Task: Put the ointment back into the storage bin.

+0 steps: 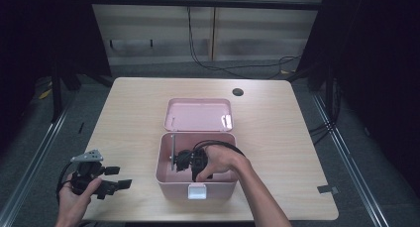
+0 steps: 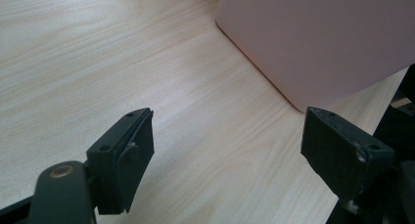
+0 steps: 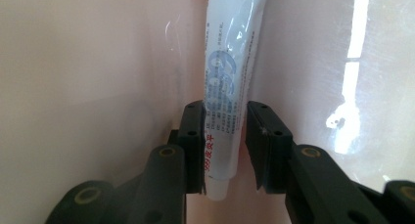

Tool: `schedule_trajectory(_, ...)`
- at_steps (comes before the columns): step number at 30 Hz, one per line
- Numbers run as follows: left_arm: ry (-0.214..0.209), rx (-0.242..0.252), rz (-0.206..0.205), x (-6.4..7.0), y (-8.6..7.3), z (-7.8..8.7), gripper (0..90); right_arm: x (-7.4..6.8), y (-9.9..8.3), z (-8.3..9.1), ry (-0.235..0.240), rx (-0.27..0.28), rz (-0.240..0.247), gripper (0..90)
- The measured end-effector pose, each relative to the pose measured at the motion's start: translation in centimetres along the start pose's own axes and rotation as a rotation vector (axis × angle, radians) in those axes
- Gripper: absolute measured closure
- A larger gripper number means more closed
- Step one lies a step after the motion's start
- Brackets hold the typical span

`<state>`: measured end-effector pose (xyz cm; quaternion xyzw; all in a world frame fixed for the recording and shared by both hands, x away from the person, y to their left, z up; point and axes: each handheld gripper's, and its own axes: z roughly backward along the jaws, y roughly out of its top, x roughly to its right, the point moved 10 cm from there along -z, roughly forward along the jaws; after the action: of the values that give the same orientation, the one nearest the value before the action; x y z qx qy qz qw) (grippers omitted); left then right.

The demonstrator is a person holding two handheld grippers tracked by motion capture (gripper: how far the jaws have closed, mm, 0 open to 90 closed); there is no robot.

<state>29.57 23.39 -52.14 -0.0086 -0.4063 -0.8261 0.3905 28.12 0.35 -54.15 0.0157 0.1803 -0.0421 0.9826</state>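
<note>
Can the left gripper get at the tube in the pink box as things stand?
Probably not directly. The tube is clamped in the right gripper inside the pink box, whose wall stands between. The left gripper sits open outside on the table and would need to go over the rim.

Box point(image 1: 168, 180): pale pink, lid point(image 1: 198, 115) the same pink. Tube point(image 3: 229, 82): white with blue print and a line of red characters. Both tools: black. Table point(image 1: 129, 113): light wood grain.

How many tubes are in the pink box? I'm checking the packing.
1. A white tube lies inside the box, by its left wall, with the right tool around it. The hand hides part of the floor, so more may be hidden.
</note>
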Motion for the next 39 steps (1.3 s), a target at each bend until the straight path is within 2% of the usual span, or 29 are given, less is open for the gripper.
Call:
schedule_trajectory(4, -0.002, 0.001, 0.000, 0.0, 0.0, 0.0, 19.8, 0.1, 0.0, 0.1, -0.003, 0.006, 0.011, 68.9)
schedule_trajectory(6, -0.002, 0.002, 0.004, 0.0, 0.0, 0.0, 19.8, 0.0, 0.1, 0.1, 0.005, 0.026, -0.006, 68.7)
schedule_trajectory(8, 0.002, 0.000, 0.001, 0.0, 0.0, 0.0, 19.8, 0.1, 0.0, 0.3, -0.013, 0.012, -0.009, 67.2)
schedule_trajectory(11, 0.004, -0.004, -0.002, 0.0, 0.0, 0.0, 20.7, 0.3, -0.1, 0.5, -0.035, 0.026, -0.015, 65.0)
schedule_trajectory(13, 0.006, -0.005, -0.003, 0.0, 0.0, 0.0, 20.7, 0.2, -0.2, 0.5, -0.028, 0.022, -0.019, 65.0)
schedule_trajectory(16, 0.006, -0.003, 0.000, -0.1, 0.0, 0.0, 20.7, 0.3, -0.3, 0.7, -0.045, 0.030, -0.017, 64.8)
schedule_trajectory(28, -0.002, -0.001, 0.002, 0.0, 0.0, 0.0, 20.7, 0.2, -0.9, 1.6, -0.059, 0.051, -0.027, 63.3)
schedule_trajectory(39, -0.005, 0.002, 0.003, 0.0, 0.0, 0.0, 20.6, -0.2, -1.2, 3.3, -0.099, 0.076, -0.038, 63.2)
